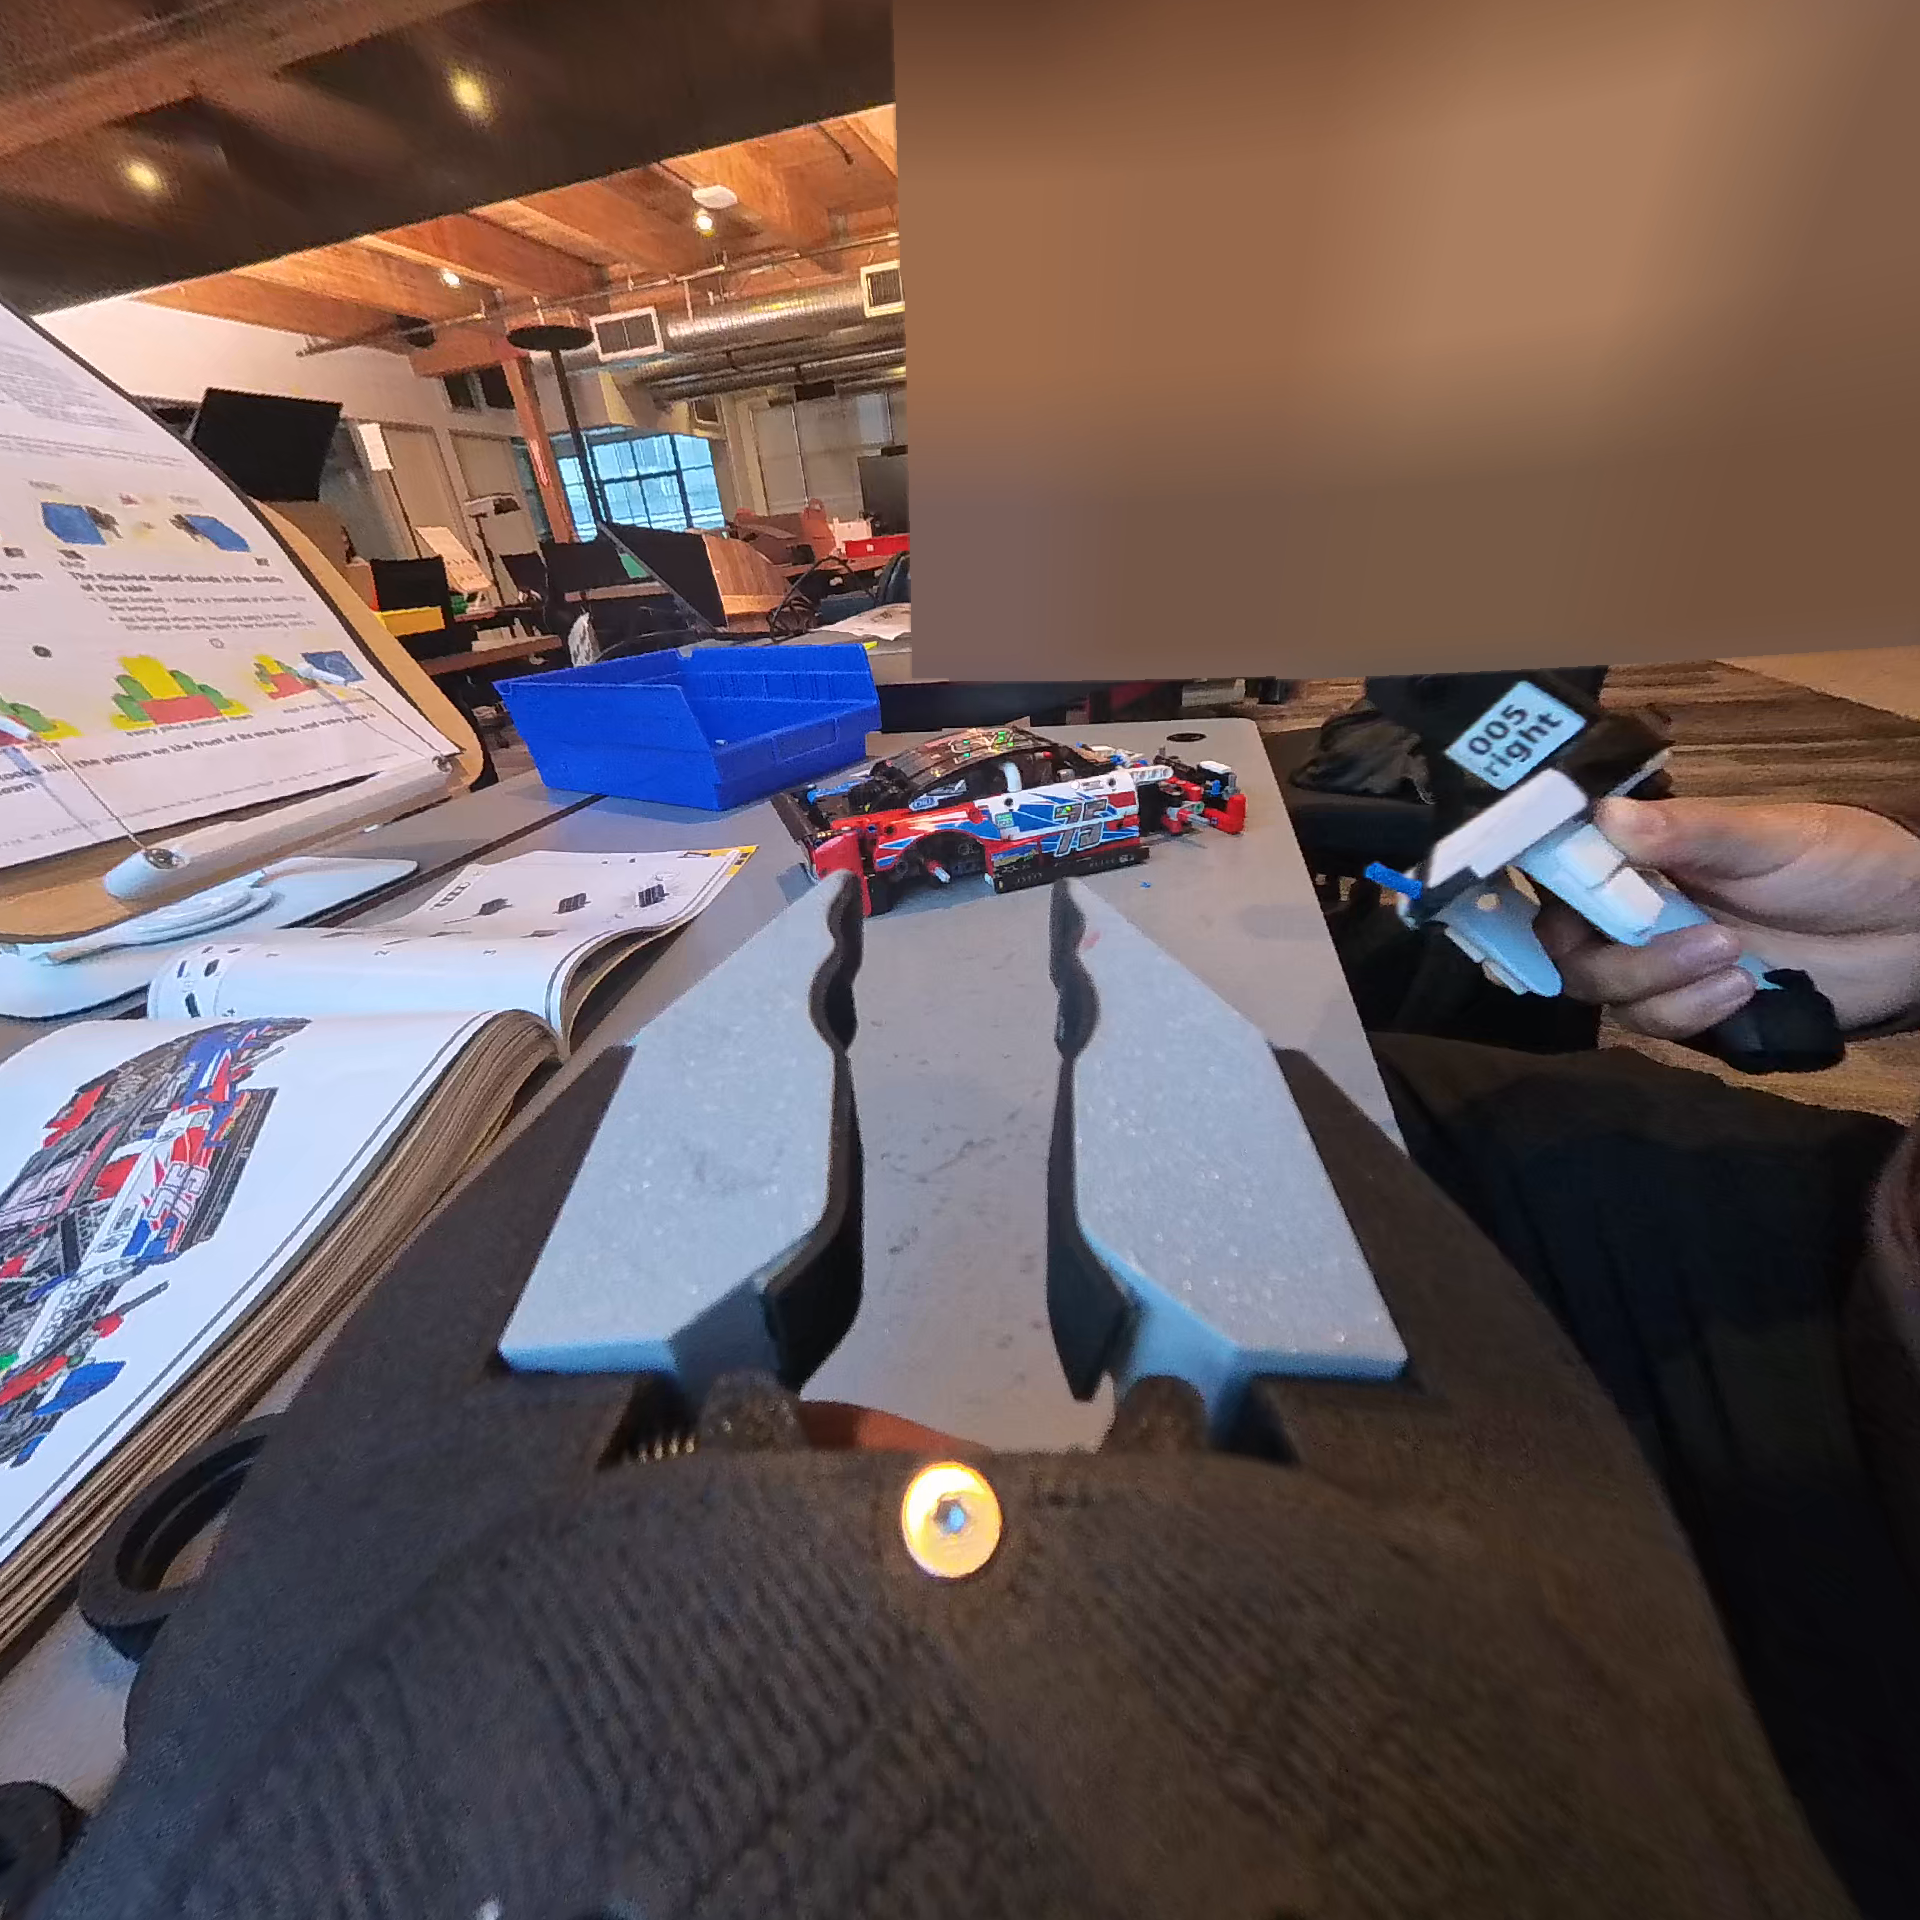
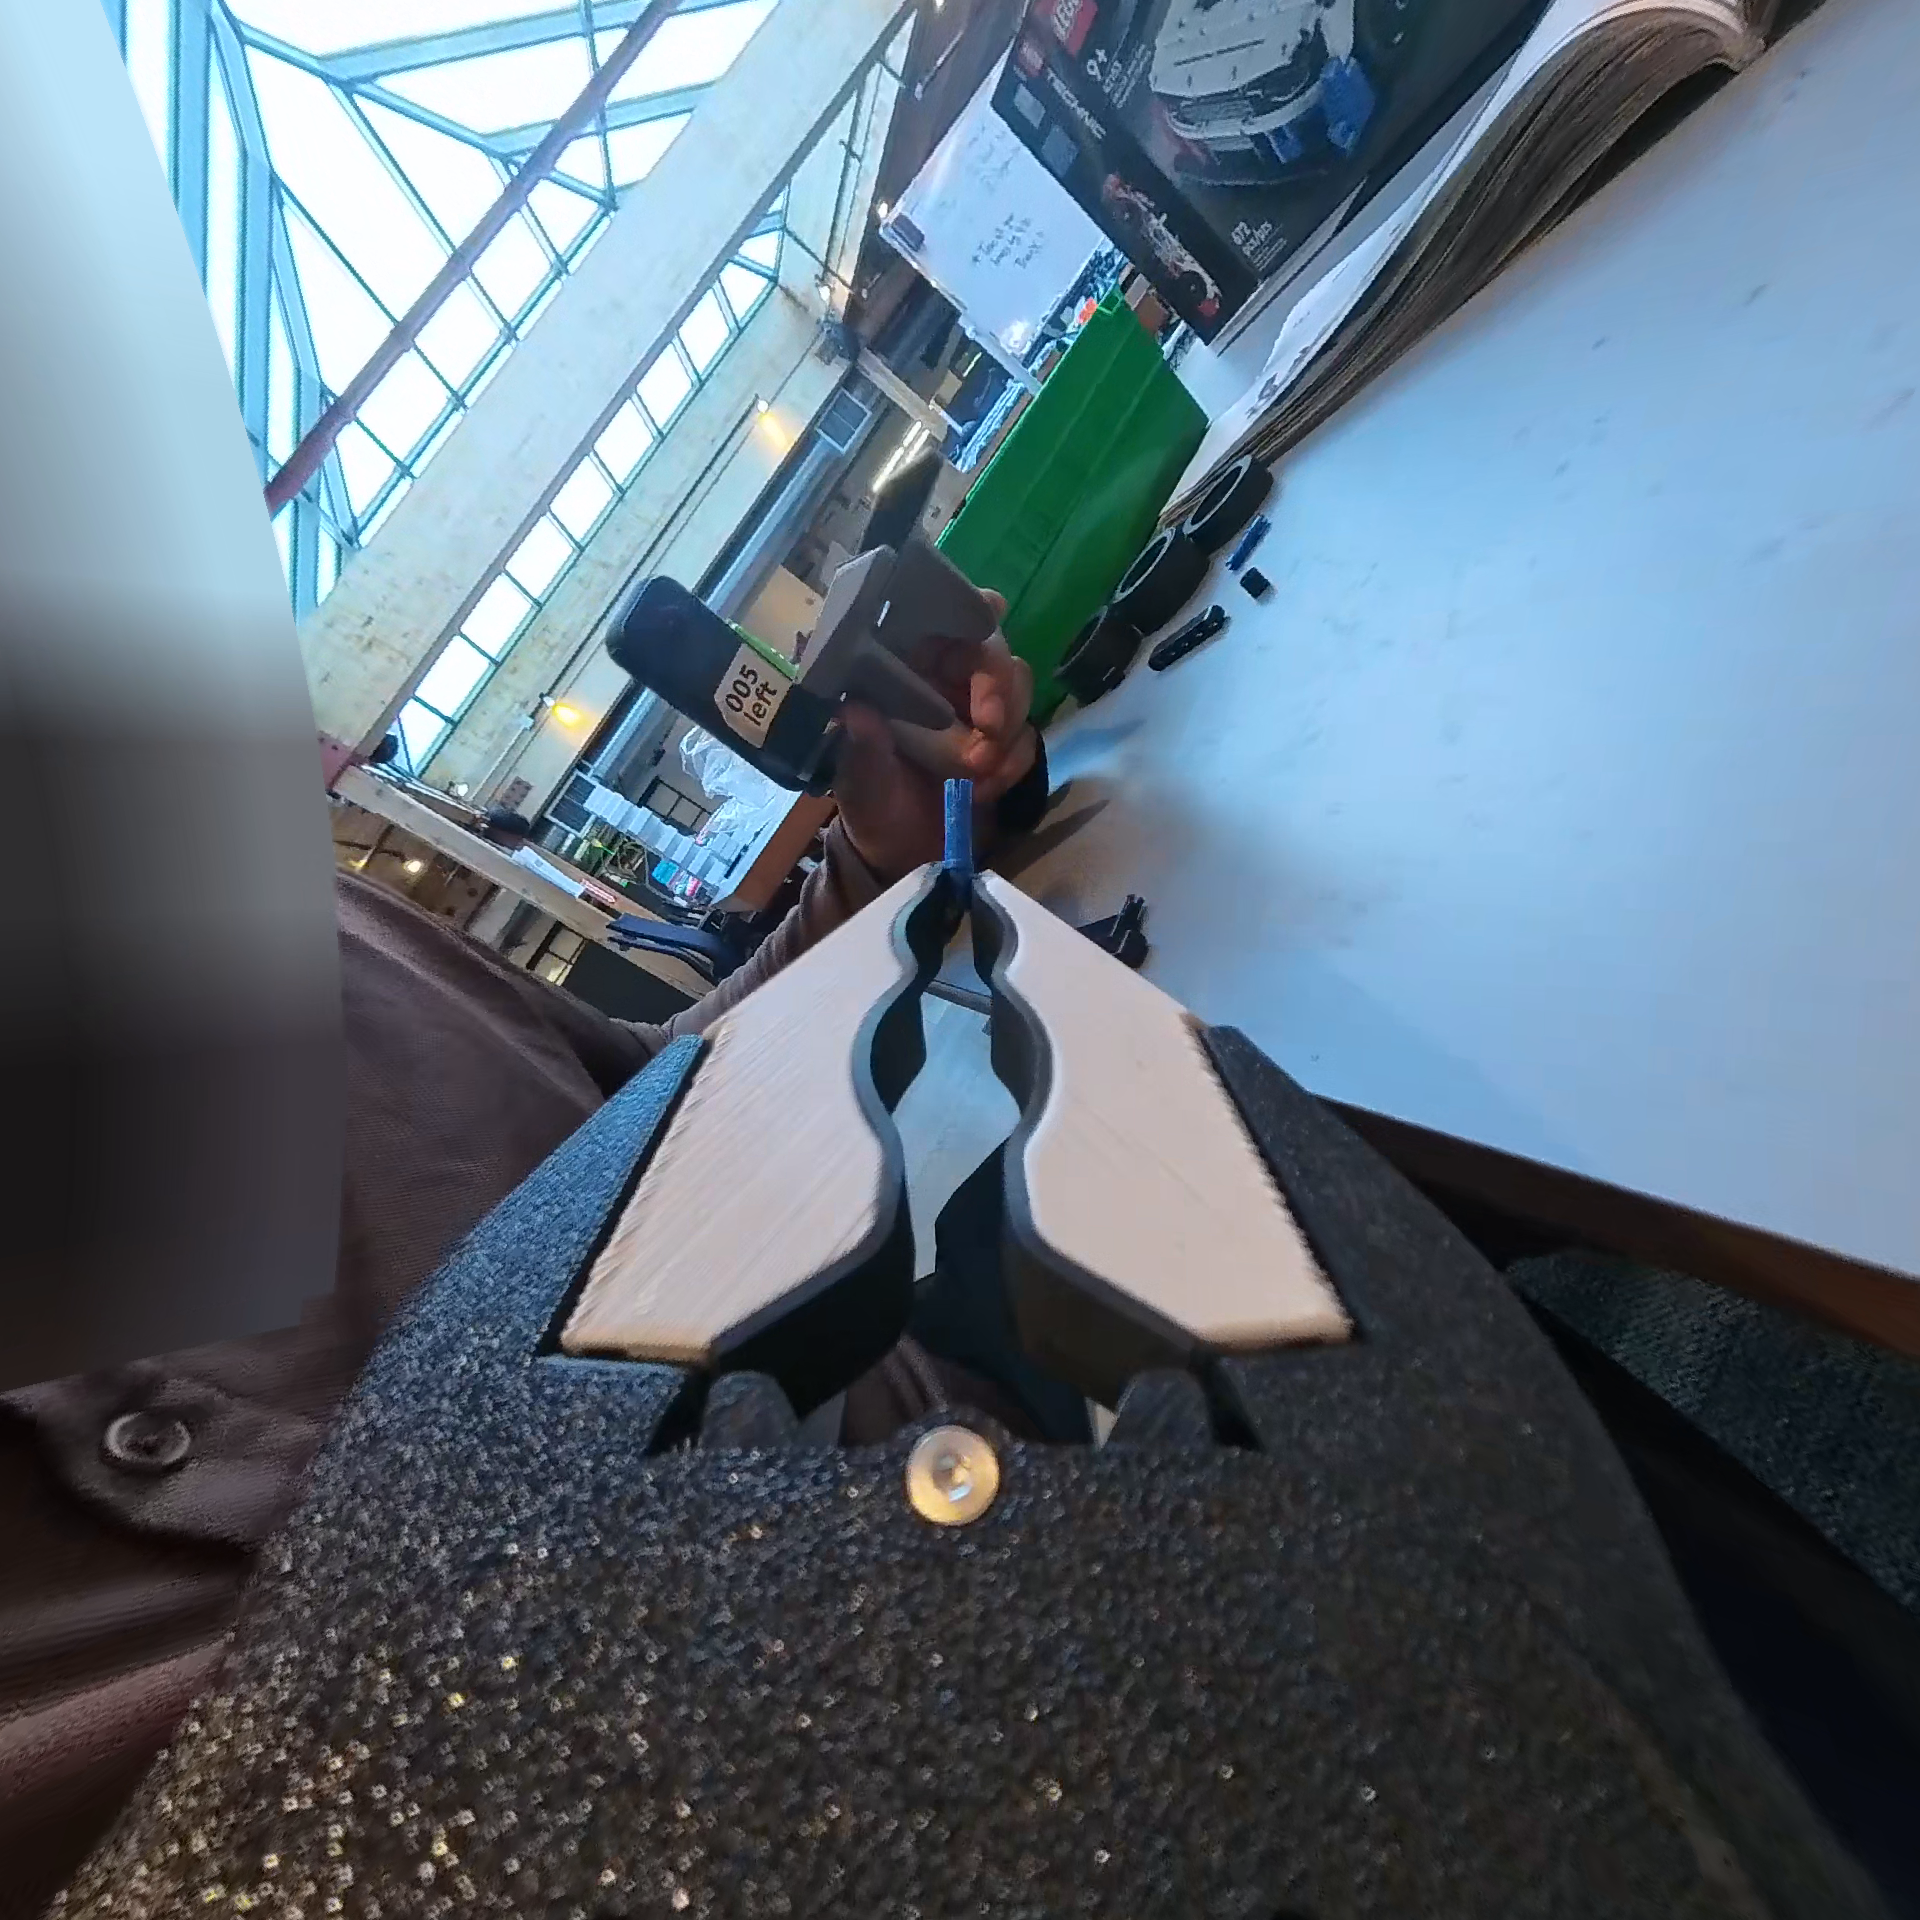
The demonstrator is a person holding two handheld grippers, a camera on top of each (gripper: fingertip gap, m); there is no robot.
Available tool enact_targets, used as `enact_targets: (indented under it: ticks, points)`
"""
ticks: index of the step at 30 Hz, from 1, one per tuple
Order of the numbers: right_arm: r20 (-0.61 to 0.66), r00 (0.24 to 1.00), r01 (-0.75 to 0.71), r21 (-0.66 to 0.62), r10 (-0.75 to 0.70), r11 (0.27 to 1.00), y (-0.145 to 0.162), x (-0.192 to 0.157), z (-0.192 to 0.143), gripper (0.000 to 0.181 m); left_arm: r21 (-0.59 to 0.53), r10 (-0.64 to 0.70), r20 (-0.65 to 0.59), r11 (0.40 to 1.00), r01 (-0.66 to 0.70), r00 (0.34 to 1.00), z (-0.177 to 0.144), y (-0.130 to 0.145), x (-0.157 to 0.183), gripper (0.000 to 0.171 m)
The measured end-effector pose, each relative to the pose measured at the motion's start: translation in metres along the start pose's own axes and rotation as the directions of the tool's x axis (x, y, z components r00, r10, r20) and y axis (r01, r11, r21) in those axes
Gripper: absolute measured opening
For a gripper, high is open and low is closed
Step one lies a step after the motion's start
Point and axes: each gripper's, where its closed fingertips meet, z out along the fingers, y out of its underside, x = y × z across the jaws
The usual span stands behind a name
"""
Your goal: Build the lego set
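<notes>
I am holding my left hand-held gripper (image 1: 956,904) spread and empty above the counter (image 1: 966,1143), bare between its fingers. Only this view is showing the car model (image 1: 1023,821) lying lengthwise across the counter beyond, near its far edge, a blue bin (image 1: 696,717) behind it. My right hand-held gripper (image 2: 961,883) is pinching a blue pin (image 2: 956,821), its long axis pointing straight out from the tips, off the counter's edge. Only that view is showing the black tires (image 2: 1164,577) farther off.

White label (image 1: 1512,732) on right gripper (image 2: 954,883); second label (image 2: 750,698) on left gripper (image 1: 956,894). Number decal on toy car (image 1: 1075,826). Printed box (image 2: 1195,135); handwritten whiteboard (image 2: 987,229).
</notes>
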Motion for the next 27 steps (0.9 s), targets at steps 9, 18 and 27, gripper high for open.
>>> enact_targets:
  ticks: [9,18,27]
  points:
    - [-0.032,0.999,-0.033,-0.013,0.032,0.999,0.004,0.007,-0.001,0.004,-0.007,-0.009,0.001,1.0,0.009,1.0,0.001,0.001,-0.001,0.032]
    - [-0.041,0.999,0.008,-0.022,-0.009,1.0,0.008,0.0,0.001,0.004,-0.009,0.009,0.027,1.0,-0.009,1.0,0.001,0.001,-0.003,0.032]
    - [-0.074,0.994,0.075,-0.037,-0.077,0.997,0.008,0.002,0.004,0.004,-0.137,-0.061,0.024,0.989,0.063,0.998,0.001,0.014,0.006,0.026]
